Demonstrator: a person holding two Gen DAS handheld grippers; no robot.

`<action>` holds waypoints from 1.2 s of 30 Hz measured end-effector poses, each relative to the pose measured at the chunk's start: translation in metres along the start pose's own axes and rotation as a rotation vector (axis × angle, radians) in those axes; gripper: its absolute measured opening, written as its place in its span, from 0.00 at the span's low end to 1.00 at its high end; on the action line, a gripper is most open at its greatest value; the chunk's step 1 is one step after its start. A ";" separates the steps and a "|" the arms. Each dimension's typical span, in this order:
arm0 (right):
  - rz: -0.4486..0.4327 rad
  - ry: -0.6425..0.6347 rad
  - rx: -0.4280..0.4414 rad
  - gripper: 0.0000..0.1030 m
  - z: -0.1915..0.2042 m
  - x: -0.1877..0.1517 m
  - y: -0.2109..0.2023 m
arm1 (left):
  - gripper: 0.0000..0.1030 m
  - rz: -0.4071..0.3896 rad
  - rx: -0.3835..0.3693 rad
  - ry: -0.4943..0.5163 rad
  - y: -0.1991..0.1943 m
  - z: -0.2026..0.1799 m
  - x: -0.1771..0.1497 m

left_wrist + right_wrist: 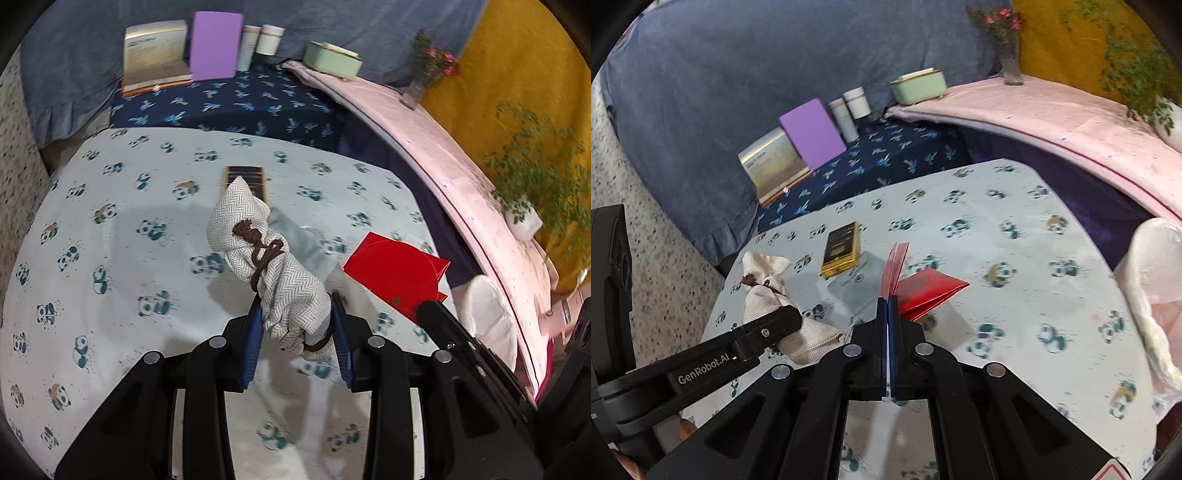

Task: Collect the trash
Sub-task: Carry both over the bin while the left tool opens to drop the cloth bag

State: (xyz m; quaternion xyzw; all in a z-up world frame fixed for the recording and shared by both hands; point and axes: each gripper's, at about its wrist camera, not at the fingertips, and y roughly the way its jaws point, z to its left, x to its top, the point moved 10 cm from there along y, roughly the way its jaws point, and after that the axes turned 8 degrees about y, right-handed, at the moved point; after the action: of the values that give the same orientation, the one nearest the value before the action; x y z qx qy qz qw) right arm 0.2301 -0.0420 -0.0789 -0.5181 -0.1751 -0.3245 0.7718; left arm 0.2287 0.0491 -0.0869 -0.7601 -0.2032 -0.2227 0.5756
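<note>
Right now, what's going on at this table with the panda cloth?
A person is clearing trash with a tool in each hand. The left tool is clamped on a herringbone cloth bundle tied with brown cord, held above the panda tablecloth. The right tool is shut on a folded red paper. A black-and-gold box and a clear plastic scrap remain on the table. A white bag sits at the table's right edge.

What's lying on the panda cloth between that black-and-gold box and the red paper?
A flat clear plastic wrapper lies between the black-and-gold box and the red paper; the right wrist view shows it best.
</note>
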 end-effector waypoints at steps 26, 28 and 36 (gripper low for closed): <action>-0.267 0.283 -0.225 0.01 -0.227 0.025 -0.171 | 0.32 0.042 -0.181 0.434 0.011 -0.264 -0.041; -0.279 0.302 -0.244 0.01 -0.243 0.023 -0.179 | 0.32 0.053 -0.209 0.469 0.015 -0.285 -0.045; -0.310 0.379 -0.302 0.01 -0.299 0.015 -0.201 | 0.33 0.078 -0.294 0.546 0.036 -0.351 -0.052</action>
State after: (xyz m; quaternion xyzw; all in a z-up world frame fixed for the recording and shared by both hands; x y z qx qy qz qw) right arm 0.0844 -0.3706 -0.0517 -0.5243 -0.0546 -0.5518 0.6463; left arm 0.1700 -0.3021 -0.0610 -0.7547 0.0227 -0.4233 0.5008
